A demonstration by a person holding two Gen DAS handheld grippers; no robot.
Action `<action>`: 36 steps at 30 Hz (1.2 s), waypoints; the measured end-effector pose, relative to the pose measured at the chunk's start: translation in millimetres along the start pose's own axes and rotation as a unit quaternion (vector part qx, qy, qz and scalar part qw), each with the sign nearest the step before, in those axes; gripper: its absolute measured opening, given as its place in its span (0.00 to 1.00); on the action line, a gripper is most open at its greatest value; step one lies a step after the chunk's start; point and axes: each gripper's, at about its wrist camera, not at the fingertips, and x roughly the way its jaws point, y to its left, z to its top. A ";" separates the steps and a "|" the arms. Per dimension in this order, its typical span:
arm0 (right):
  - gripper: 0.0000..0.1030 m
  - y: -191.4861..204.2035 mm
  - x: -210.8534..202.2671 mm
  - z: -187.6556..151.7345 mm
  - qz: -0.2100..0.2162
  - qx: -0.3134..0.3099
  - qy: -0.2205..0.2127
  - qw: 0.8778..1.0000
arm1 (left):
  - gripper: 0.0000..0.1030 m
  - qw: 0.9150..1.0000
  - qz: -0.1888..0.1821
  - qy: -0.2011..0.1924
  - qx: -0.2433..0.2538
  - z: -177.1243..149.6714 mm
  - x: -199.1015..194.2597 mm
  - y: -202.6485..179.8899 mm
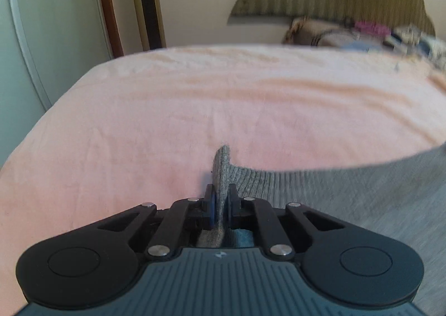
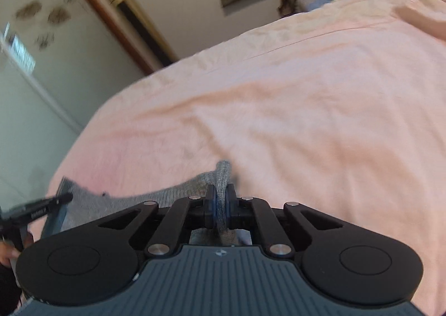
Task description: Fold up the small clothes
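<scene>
Grey ribbed knit garment [image 1: 278, 179]: near, on pink bedspread [image 1: 195, 98], unfolded (fold barely begun).
Left gripper [image 1: 220, 206]: pinching its hem.
Right gripper [image 2: 220, 204]: likewise.

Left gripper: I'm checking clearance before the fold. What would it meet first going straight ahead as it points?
Probably the pink blanket: the left gripper, shut on the grey garment, points down at it.

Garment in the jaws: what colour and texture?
Grey ribbed knit garment; clearest in the left wrist view.

grey garment [image 1: 348, 190] cut off at right edge; bedhead clutter [image 1: 370, 34] blurred
</scene>
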 end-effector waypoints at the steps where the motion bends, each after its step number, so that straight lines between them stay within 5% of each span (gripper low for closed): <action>1: 0.10 -6.3 4.4 -4.7 -0.003 0.006 0.011 1.000 | 0.08 1.000 0.010 -0.011 0.014 -6.2 1.6 -3.7; 4: 0.13 -4.3 3.8 -12.5 0.007 0.016 0.009 1.000 | 0.13 0.999 0.025 -0.022 0.027 -6.8 -6.9 -10.1; 8: 0.53 13.1 -31.7 -12.6 -0.006 0.019 -0.044 0.999 | 0.22 0.998 0.035 -0.052 -0.012 -8.3 -44.5 -5.8; 10: 0.74 35.4 -47.1 -20.0 0.025 0.002 -0.068 0.997 | 0.33 0.997 -0.003 -0.076 -0.024 -10.9 -61.2 -14.9; 12: 0.92 62.1 -37.8 -31.5 0.054 -0.027 -0.048 0.997 | 0.63 0.997 -0.027 -0.074 0.002 -12.5 -60.6 -37.7; 16: 0.86 96.2 6.4 -53.0 -0.010 -0.116 -0.009 0.993 | 0.67 0.999 -0.009 -0.022 0.043 -27.5 -26.9 -53.5; 17: 0.85 94.7 13.5 -58.2 -0.044 -0.136 -0.006 0.990 | 0.75 0.998 -0.013 -0.047 0.038 -34.6 -27.5 -43.9; 20: 0.85 81.4 9.7 -75.7 -0.093 -0.213 -0.035 0.972 | 0.77 0.999 -0.027 -0.041 0.016 -39.7 -25.7 -16.7; 23: 0.87 65.8 5.1 -68.9 -0.090 -0.193 -0.040 0.976 | 0.81 0.999 -0.022 -0.041 0.016 -39.0 -24.1 -17.0; 27: 0.87 77.8 2.0 -72.2 -0.116 -0.203 -0.038 0.972 | 0.80 0.996 0.049 -0.061 0.040 -46.2 -55.7 -39.2; 29: 0.89 92.9 -16.0 -77.5 -0.123 -0.190 -0.048 0.973 | 0.80 0.997 0.005 -0.068 0.025 -58.0 -86.7 -39.8; 33: 1.00 124.7 -38.3 -105.5 -0.034 -0.214 -0.035 0.976 | 0.82 0.997 -0.039 -0.047 0.045 -74.8 -96.7 -53.4; 36: 1.00 120.6 -11.0 -124.7 -0.083 -0.234 0.014 0.968 | 0.93 0.997 -0.042 -0.053 0.024 -83.1 -77.9 -40.2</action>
